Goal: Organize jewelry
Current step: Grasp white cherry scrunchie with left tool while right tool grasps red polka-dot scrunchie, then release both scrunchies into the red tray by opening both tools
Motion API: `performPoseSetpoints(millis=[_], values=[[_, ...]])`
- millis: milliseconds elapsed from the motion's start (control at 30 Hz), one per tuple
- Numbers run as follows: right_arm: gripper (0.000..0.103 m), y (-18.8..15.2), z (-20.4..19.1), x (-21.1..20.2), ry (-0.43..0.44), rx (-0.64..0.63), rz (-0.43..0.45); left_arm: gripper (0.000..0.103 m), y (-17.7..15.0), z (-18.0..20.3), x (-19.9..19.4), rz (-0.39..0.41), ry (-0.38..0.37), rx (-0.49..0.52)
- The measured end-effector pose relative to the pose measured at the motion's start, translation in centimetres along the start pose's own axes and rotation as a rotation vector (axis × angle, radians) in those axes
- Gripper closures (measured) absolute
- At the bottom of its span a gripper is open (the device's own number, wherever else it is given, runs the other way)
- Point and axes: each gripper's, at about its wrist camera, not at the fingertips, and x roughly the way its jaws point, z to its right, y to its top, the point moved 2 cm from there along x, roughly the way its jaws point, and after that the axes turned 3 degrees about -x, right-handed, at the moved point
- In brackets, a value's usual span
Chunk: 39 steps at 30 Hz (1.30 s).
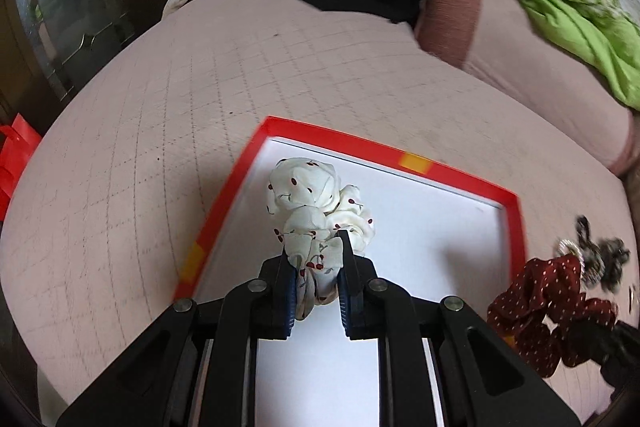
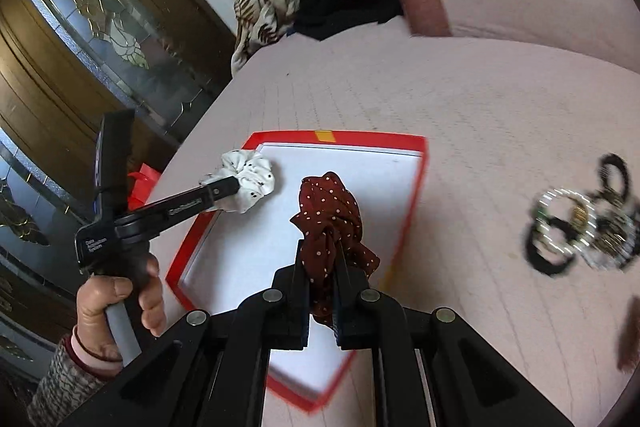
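Left gripper (image 1: 316, 251) clamped on the white cherry-print scrunchie (image 1: 316, 211), hanging over the far-left corner of the red-rimmed tray (image 1: 384, 147). Right gripper (image 2: 322, 259) pinches the dark-red dotted scrunchie (image 2: 332, 215) above tray centre. For both, release point looks straight below; bracelet pile (image 2: 576, 223) sits well right, nearer the right hand.

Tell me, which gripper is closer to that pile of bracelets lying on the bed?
The right gripper. It hangs over the red-rimmed box on the side facing the bracelets, clamping a maroon scrunchie. The left gripper is at the box's far corner.

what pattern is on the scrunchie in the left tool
White fabric scrunchie with small red cherries, clearest in the left wrist view.
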Motion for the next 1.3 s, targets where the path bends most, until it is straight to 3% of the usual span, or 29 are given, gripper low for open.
performPoseSetpoints(millis=[200, 300, 433, 500, 567, 833, 1067, 1300], values=[[0.094, 1.7, 1.5, 4.2, 0.03, 0.047, -0.043, 0.085, 1.7, -2.0, 3.4, -0.02, 0.029, -0.045], [0.094, 2.0, 2.5, 5.4, 0.0, 0.052, -0.053, 0.081, 2.0, -2.8, 4.0, -0.009, 0.024, -0.078], [0.087, 2.1, 3.8, 5.9, -0.057, 0.045, -0.056, 0.057, 1.9, -3.2, 3.8, 0.009, -0.002, -0.099], [0.055, 2.1, 3.9, 5.6, -0.07, 0.032, -0.046, 0.053, 1.8, -3.2, 3.4, 0.016, -0.02, -0.107], [0.043, 2.2, 3.8, 5.2, -0.087, 0.018, -0.02, 0.046, 1.7, -3.2, 2.8, 0.03, -0.03, -0.113], [0.043, 1.1, 2.8, 1.0, -0.116, -0.039, 0.034, 0.045, 0.6, -2.7, -2.0, 0.096, -0.016, -0.099], [0.043, -3.4, 4.8, -4.4, -0.141, -0.008, 0.058, 0.043, -2.9, 0.5, -7.9, 0.161, 0.011, -0.01], [0.043, -9.5, 9.5, -11.5, -0.221, 0.07, 0.095, 0.04, -7.1, 7.1, -12.4, 0.155, -0.08, 0.083]])
